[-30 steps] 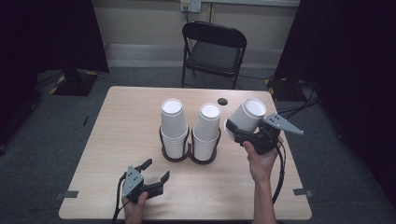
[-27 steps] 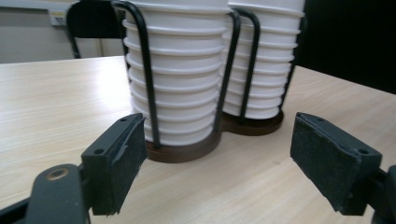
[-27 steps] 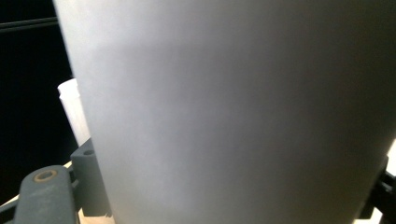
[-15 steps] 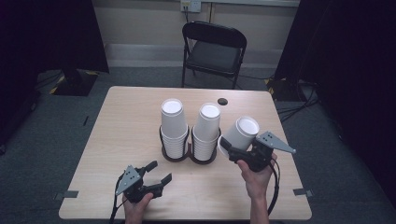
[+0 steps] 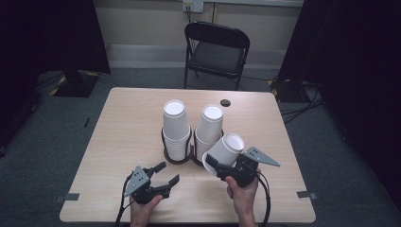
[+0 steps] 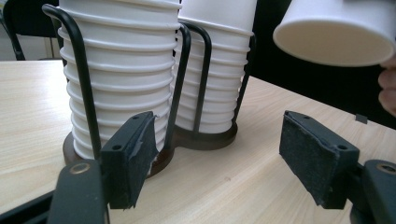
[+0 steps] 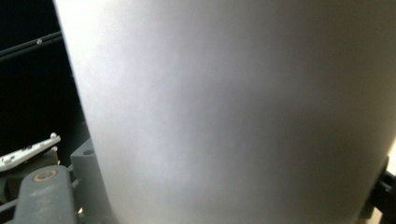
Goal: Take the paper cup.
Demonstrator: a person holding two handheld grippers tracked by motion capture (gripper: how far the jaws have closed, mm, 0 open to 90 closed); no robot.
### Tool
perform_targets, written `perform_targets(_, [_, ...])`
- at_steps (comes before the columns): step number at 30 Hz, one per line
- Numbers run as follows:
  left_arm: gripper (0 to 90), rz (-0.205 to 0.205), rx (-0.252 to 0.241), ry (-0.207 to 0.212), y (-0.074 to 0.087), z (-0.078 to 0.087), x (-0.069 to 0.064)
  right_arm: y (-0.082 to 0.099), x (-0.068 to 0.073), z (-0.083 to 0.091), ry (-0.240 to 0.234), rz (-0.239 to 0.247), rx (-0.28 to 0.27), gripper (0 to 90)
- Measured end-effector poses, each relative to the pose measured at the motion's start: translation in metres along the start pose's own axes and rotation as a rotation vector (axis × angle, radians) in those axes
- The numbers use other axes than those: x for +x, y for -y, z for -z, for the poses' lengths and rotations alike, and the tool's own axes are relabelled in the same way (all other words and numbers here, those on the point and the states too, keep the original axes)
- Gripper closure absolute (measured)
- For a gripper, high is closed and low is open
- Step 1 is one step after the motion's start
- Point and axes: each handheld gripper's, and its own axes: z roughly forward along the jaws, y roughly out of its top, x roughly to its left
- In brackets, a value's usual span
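Note:
Two stacks of upturned white paper cups, a left stack (image 5: 174, 125) and a right stack (image 5: 210, 124), stand in a black wire holder (image 5: 177, 158) at mid-table. My right gripper (image 5: 218, 165) is shut on a single white cup (image 5: 227, 147). That cup is tilted and hangs just off the table beside the right stack. It shows as a white wall (image 7: 233, 112) in the right gripper view. My left gripper (image 5: 170, 171) sits low near the front edge, pointing at the holder (image 6: 81, 79). Its jaws have just been closing a little, and nothing is between the pads (image 6: 135, 154). The held cup (image 6: 336, 30) shows at upper right.
A black folding chair (image 5: 215, 49) stands behind the light wooden table (image 5: 123, 123). A small dark round thing (image 5: 225, 102) lies near the far edge. Cables trail from both grippers over the front edge. Dark curtains flank the room.
My right gripper has come down and toward the front with the cup, from above the right stack to beside it. The left gripper's jaws have narrowed slightly; that hand has barely moved.

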Motion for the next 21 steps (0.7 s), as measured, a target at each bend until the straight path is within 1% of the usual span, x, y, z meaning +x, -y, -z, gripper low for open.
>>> perform_targets(1, [27.0,0.006,-0.004,0.003,0.000,-0.001,0.000,0.002,0.001,-0.002,-0.004,-0.005,0.005,14.2])
perform_targets(2, [27.3,0.000,-0.002,0.011,-0.001,-0.001,0.000,0.004,0.002,-0.003,-0.008,-0.011,0.009,14.2])
perform_targets(5, [28.2,0.008,-0.015,0.034,-0.001,-0.002,-0.001,0.010,0.005,-0.006,-0.022,-0.022,0.010,14.2])
perform_targets(7, [28.3,0.004,-0.017,0.034,-0.002,-0.003,-0.002,0.014,0.006,-0.007,-0.025,-0.035,0.010,14.2])
perform_targets(10, [28.3,-0.012,-0.025,0.038,-0.004,-0.005,-0.004,0.018,0.007,-0.008,-0.029,-0.053,0.003,14.2])
perform_targets(12, [29.1,-0.020,-0.033,0.050,-0.005,-0.007,-0.004,0.020,0.006,-0.008,-0.045,-0.078,-0.010,14.2])
perform_targets(14, [29.8,-0.014,-0.037,0.064,-0.006,-0.010,-0.003,0.022,0.006,-0.007,-0.071,-0.110,-0.019,14.2])
perform_targets(15, [31.3,-0.028,-0.038,0.070,-0.006,-0.010,-0.003,0.023,0.006,-0.007,-0.086,-0.128,-0.029,14.2])
perform_targets(16, [33.8,-0.034,-0.046,0.067,-0.006,-0.011,-0.005,0.024,0.006,-0.007,-0.098,-0.143,-0.035,14.2])
perform_targets(17, [34.1,-0.036,-0.050,0.070,-0.006,-0.011,-0.006,0.026,0.006,-0.007,-0.106,-0.156,-0.041,14.2])
perform_targets(18, [36.1,-0.044,-0.053,0.080,-0.007,-0.012,-0.007,0.028,0.007,-0.007,-0.114,-0.172,-0.044,14.2])
perform_targets(19, [39.2,-0.042,-0.054,0.085,-0.007,-0.012,-0.008,0.030,0.008,-0.008,-0.126,-0.189,-0.045,14.2])
perform_targets(20, [39.5,-0.052,-0.055,0.082,-0.007,-0.013,-0.009,0.032,0.008,-0.009,-0.131,-0.200,-0.046,14.2])
perform_targets(21, [41.0,-0.048,-0.060,0.085,-0.007,-0.013,-0.010,0.034,0.009,-0.010,-0.138,-0.214,-0.047,14.2])
